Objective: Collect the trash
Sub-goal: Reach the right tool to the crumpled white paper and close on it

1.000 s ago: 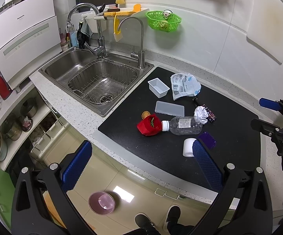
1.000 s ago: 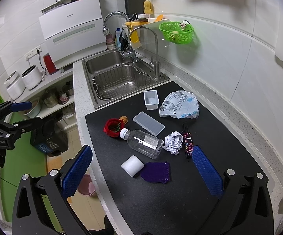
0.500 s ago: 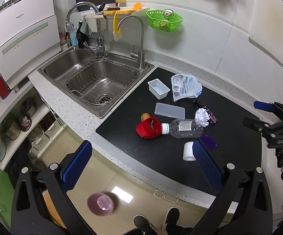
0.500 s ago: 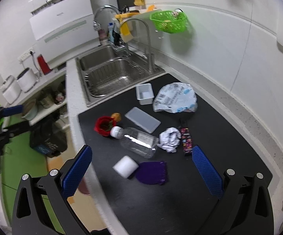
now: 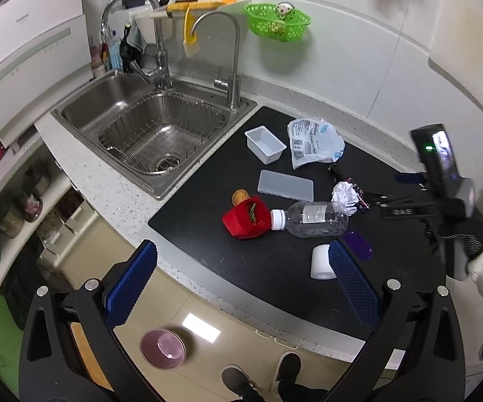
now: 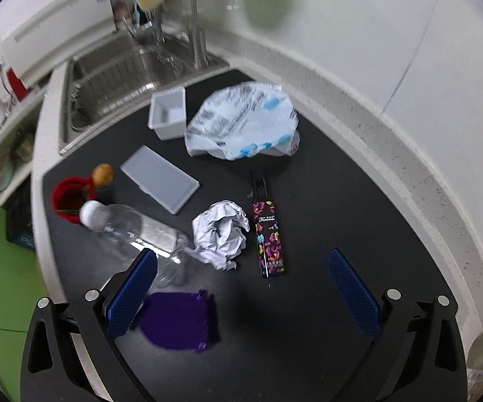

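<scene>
Below, both claws (image 5: 241,281) (image 6: 243,288) wide apart and empty above black "Forever"-lettered wrapper (image 6: 268,238).

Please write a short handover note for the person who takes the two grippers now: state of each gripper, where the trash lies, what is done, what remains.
Left gripper: open, empty, at the counter's front edge.
Right gripper: open, empty, over the black mat.
On the mat: crumpled paper, clear bottle lying down, plastic bag, patterned wrapper, purple pouch, white roll, red cup.
Done: nothing collected.
Left: every piece. Pink bin on the floor.
</scene>
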`<state>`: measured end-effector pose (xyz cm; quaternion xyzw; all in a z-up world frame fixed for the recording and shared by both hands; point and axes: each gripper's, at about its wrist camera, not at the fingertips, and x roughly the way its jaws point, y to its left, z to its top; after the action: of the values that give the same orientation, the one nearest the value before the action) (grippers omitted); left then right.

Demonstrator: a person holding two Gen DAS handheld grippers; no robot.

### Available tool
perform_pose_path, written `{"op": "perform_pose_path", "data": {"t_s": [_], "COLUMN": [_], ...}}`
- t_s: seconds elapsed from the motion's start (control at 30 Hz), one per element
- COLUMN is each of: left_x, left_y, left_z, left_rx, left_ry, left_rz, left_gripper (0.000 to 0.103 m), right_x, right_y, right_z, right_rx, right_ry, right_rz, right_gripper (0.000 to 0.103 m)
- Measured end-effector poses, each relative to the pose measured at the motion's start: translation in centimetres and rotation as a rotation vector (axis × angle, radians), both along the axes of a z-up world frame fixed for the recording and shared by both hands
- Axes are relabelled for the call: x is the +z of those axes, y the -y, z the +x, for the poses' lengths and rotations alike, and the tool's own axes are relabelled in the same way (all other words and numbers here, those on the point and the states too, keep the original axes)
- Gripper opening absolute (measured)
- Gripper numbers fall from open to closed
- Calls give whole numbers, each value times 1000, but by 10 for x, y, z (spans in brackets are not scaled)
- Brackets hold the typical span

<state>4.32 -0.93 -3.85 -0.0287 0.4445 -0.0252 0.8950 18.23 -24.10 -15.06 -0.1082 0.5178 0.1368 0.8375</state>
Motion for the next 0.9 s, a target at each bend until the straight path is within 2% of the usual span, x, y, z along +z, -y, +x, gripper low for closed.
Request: {"op": "perform_pose_path", "data": {"t_s": [0.17,0.27,0.3,0.37,0.43,0.57,0.6,0.73,0.9], "left_x": [-10,-13,-14,-14,-12,-12,-12,-14,-17], "left_y": [-6,-6,-6,-8,-11,-16,-17,-18,-17], "left_z": [7,9,10,11,12,15,17,20,20], "left_rx": [11,16,19,28,47,63,64,62,57], "left_ry": [-26,-29,-28,-22,-8,-7,-11,-20,-23], "left_rz": [-74,-70,-75,-80,-84,-94,-95,-99,-93], "left_gripper": [100,100,100,100,100,100,100,100,100], "right_x": [-23,-31,-32,-35,-41,-45,-45,-47,-37], "right_y": [-3,-3,-3,-6,-8,-10,-11,-13,-10], "right_z": [24,35,38,40,44,47,47,49,46], "right_rx": [-18,-24,-23,-20,-14,-3,0,3,2], "right_ry": [-53,-81,-89,-100,-124,-142,-144,-145,-107], "right_rz": [36,70,86,87,81,102,109,133,144], "right_gripper": [98,97,94,81,64,50,41,33,29]}}
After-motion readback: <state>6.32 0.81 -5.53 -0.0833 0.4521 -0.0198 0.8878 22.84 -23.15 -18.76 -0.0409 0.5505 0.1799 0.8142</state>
